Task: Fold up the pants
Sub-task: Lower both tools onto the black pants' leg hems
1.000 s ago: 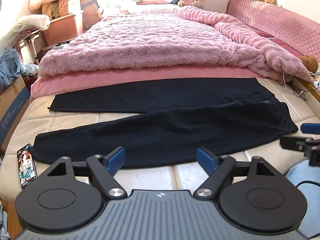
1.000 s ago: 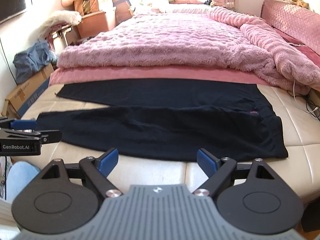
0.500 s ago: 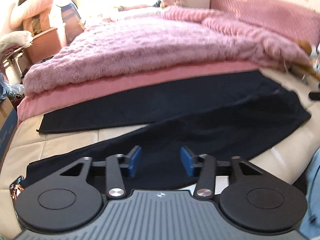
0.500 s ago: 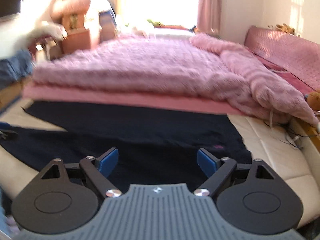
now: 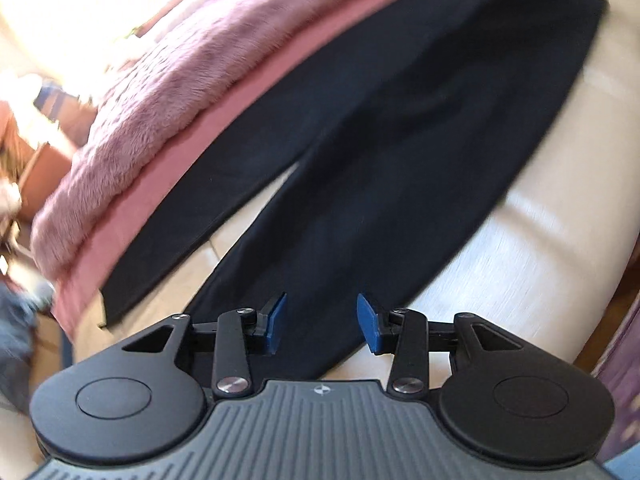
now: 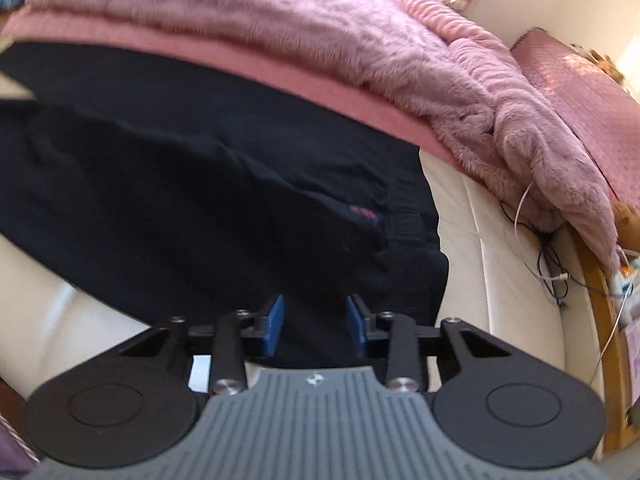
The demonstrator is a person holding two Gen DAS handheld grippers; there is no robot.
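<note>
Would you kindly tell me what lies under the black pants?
The black pants lie flat on the cream mattress, which shows bare beside them and between the legs. The far leg's edge meets the pink sheet. Anything directly beneath the fabric is covered.

Home bedroom: bed (image 6: 500, 240) under fluffy pink blanket (image 6: 360, 40).

both wrist views tilt down, close over the same pants (image 5: 400, 160).

Right gripper (image 6: 315, 323) jaws closing, angled downward
</note>
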